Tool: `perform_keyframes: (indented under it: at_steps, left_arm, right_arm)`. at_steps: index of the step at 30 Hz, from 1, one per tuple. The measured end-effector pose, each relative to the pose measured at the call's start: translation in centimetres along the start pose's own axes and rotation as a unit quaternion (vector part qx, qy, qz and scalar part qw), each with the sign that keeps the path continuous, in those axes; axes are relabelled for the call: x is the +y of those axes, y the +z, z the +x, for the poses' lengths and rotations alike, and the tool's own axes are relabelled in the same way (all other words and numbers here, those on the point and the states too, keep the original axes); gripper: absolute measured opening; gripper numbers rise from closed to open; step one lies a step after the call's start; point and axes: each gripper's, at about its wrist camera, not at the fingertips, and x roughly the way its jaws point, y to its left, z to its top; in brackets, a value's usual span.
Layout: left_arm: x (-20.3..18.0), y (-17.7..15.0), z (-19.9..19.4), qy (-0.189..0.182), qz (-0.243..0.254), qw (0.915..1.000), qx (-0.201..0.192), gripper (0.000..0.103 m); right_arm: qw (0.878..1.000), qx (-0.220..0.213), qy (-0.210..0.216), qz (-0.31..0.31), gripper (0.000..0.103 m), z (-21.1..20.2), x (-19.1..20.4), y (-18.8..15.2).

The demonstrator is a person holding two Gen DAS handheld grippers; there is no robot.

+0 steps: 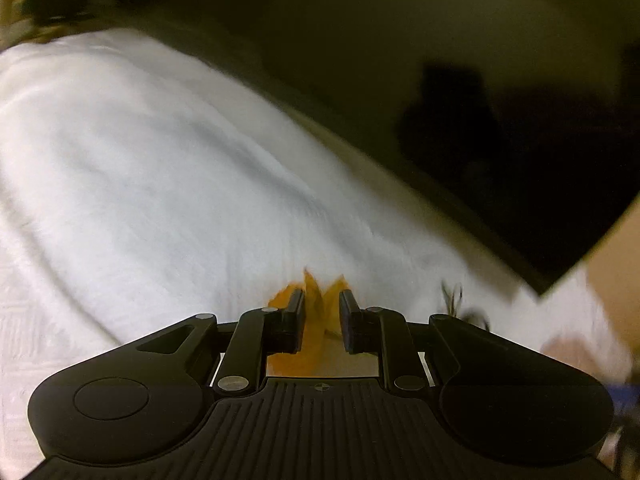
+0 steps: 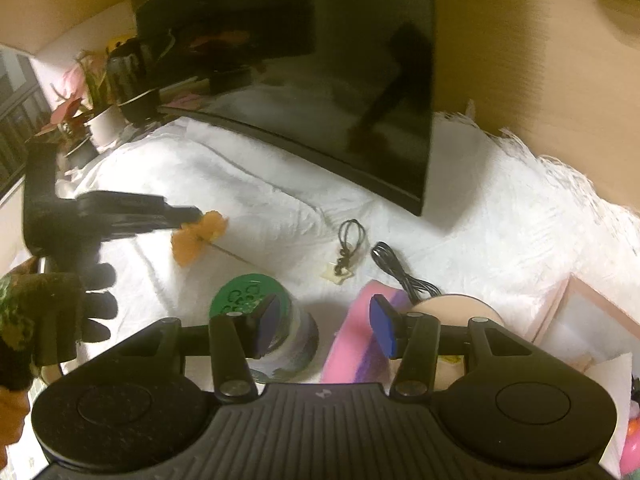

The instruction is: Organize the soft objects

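Left gripper (image 1: 322,312) | jaws parted, probably slack around flower (image 1: 316,312) | stem runs right-near | right gripper (image 2: 324,326) released, farther

Right claw (image 2: 324,326) hovering with jaws apart above green-lidded jar (image 2: 256,312) and pink pouch (image 2: 356,344). Left claw (image 2: 192,214) reaching to orange flower (image 2: 200,236) lying on white cloth (image 2: 280,184); grip unclear. Dark monitor (image 2: 320,80) standing behind.

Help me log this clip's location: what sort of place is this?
Probably a room in a home, perhaps a living room or bedroom: a dark flat screen stands on a surface draped with a white cloth, and a potted plant sits beside it.
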Motion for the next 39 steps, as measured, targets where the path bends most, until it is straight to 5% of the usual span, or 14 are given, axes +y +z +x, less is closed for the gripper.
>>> perform_keyframes:
  at_steps: [5,10,16,28,30,34,39]
  left_arm:
    - [-0.7,-0.6,1.4,0.027,0.038,0.9989,0.009,0.026]
    - [-0.5,-1.3,1.0,0.000,0.056,0.9984,0.006,0.027]
    - [1.4,-1.4,0.1,-0.041,0.021,0.9989,0.013,0.019]
    - [5.6,-2.8,-5.2,-0.048,0.002,0.9982,-0.037,0.014]
    - [6.0,-2.8,-5.8,-0.051,-0.001,0.9979,-0.041,0.014]
    - [5.6,-2.3,-7.3,-0.056,0.004,0.9972,-0.050,0.014]
    - [3.3,-0.7,-10.6,-0.071,0.030,0.9936,-0.083,0.014]
  right_arm:
    - [1.000,0.001,-0.006,-0.016,0.050,-0.3,0.8,0.1]
    - [1.000,0.016,-0.017,-0.007,0.050,-0.3,0.7,1.7]
    - [0.993,0.099,-0.017,0.063,0.048,4.5,0.8,6.3]
    - [0.971,0.197,-0.113,0.081,0.030,17.0,1.3,7.6]
    - [0.970,0.199,-0.120,0.076,0.012,17.7,1.4,7.5]
    - [0.972,0.197,-0.109,0.072,0.003,16.7,1.9,7.5]
    - [0.986,0.134,-0.084,0.058,0.003,9.3,3.8,8.6]
